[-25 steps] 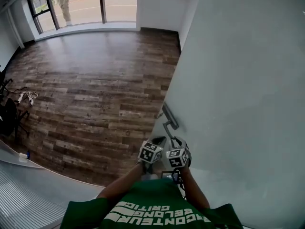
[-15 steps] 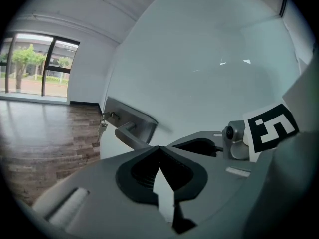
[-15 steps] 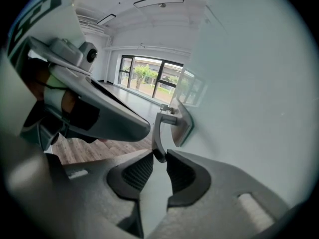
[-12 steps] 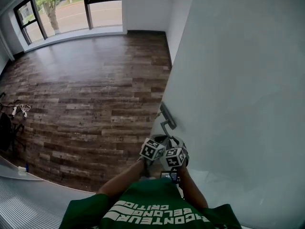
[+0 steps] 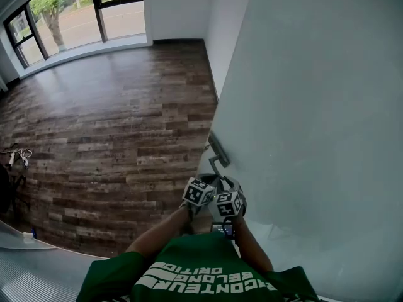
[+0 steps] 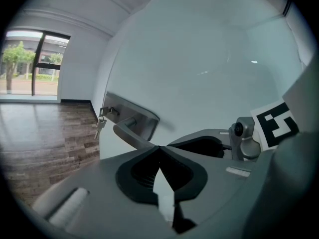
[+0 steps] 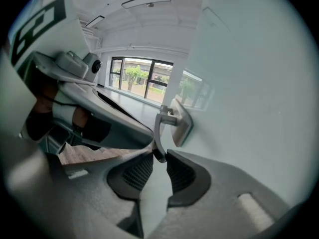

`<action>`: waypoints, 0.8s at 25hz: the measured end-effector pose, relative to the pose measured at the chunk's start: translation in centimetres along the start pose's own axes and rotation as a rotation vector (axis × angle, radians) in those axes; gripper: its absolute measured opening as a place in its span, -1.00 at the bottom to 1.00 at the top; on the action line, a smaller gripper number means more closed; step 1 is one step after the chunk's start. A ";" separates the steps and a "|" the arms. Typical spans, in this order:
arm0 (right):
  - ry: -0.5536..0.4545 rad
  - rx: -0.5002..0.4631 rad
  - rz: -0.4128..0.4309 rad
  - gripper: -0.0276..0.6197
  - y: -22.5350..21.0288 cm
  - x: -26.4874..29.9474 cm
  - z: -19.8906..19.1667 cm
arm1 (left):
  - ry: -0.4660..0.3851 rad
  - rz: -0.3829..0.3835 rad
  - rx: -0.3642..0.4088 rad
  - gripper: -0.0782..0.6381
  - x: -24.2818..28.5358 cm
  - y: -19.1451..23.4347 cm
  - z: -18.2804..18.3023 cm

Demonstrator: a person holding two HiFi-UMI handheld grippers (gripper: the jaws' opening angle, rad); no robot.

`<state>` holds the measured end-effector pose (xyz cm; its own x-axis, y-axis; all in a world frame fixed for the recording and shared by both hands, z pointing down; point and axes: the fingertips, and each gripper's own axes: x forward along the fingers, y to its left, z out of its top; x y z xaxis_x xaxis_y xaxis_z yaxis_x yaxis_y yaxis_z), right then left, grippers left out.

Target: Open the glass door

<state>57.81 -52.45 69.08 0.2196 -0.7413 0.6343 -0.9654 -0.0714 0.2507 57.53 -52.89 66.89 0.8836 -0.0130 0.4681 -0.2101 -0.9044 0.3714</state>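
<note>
The frosted glass door (image 5: 315,106) fills the right of the head view, with its metal lever handle (image 5: 217,157) on a plate near the door's edge. Both grippers are close together just under the handle. In the right gripper view the lever's end (image 7: 158,143) sits between the fingertips of my right gripper (image 7: 159,156), which is shut on it. My left gripper (image 6: 159,147) has its tips closed together against the lever (image 6: 130,135), with nothing seen between them. In the head view the left gripper (image 5: 200,192) and right gripper (image 5: 228,204) show mainly their marker cubes.
A key (image 6: 99,127) hangs from the lock on the handle plate. Dark wood-plank floor (image 5: 113,118) stretches to the left, with large windows (image 5: 75,17) at the far wall. A white wall (image 5: 179,8) meets the door's far edge. A grey ramp (image 5: 25,275) lies bottom left.
The view has swung: window and floor slid left in the picture and the door takes up more of it. Both grippers stayed at the handle.
</note>
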 end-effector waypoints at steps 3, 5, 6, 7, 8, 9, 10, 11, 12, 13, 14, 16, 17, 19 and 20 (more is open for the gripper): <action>0.004 0.015 -0.010 -0.68 -1.0 0.2 -0.2 | 0.009 -0.011 -0.002 -0.73 1.0 -0.1 0.3; 0.006 0.023 -0.017 -0.68 -1.6 0.4 -0.3 | 0.015 -0.016 -0.004 -0.73 1.6 -0.1 0.5; 0.006 0.028 -0.020 -0.68 -1.9 0.5 -0.4 | 0.017 -0.018 -0.003 -0.73 1.9 -0.2 0.5; 0.007 0.032 -0.024 -0.68 -2.1 0.5 -0.5 | 0.019 -0.021 -0.003 -0.73 2.2 -0.3 0.6; 0.007 0.036 -0.029 -0.68 -2.4 0.5 -0.5 | 0.019 -0.024 -0.002 -0.73 2.4 -0.4 0.7; 0.007 0.040 -0.033 -0.68 -2.7 0.5 -0.5 | 0.018 -0.027 -0.001 -0.73 2.7 -0.4 0.8; 0.008 0.044 -0.037 -0.68 -3.1 0.6 -0.6 | 0.016 -0.029 0.000 -0.73 3.0 -0.4 1.0; 0.009 0.047 -0.040 -0.68 -3.4 0.7 -0.6 | 0.014 -0.032 0.003 -0.73 3.4 -0.4 1.2; 0.010 0.052 -0.043 -0.68 -3.8 0.9 -0.7 | 0.015 -0.036 0.004 -0.73 3.8 -0.4 1.3; 0.011 0.056 -0.046 -0.68 -4.1 1.0 -0.8 | 0.018 -0.041 0.004 -0.73 4.1 -0.6 1.4; 0.013 0.060 -0.049 -0.68 -4.4 1.0 -0.8 | 0.023 -0.046 0.005 -0.73 4.4 -0.7 1.5; 0.017 0.067 -0.056 -0.68 -5.1 1.1 -1.0 | 0.038 -0.045 0.014 -0.73 5.0 -0.8 1.6; 0.018 0.069 -0.061 -0.68 -5.4 1.2 -1.1 | 0.041 -0.043 0.022 -0.73 5.2 -0.8 1.8; 0.019 0.072 -0.070 -0.68 -6.1 1.3 -1.2 | 0.038 -0.053 0.028 -0.73 5.4 -1.3 2.3; 0.020 0.073 -0.076 -0.68 -6.5 1.3 -1.3 | 0.033 -0.064 0.025 -0.73 5.3 -1.7 2.6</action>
<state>64.53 -52.10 69.24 0.2941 -0.7187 0.6300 -0.9536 -0.1758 0.2446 63.67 -52.54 66.69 0.8804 0.0587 0.4706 -0.1430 -0.9133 0.3815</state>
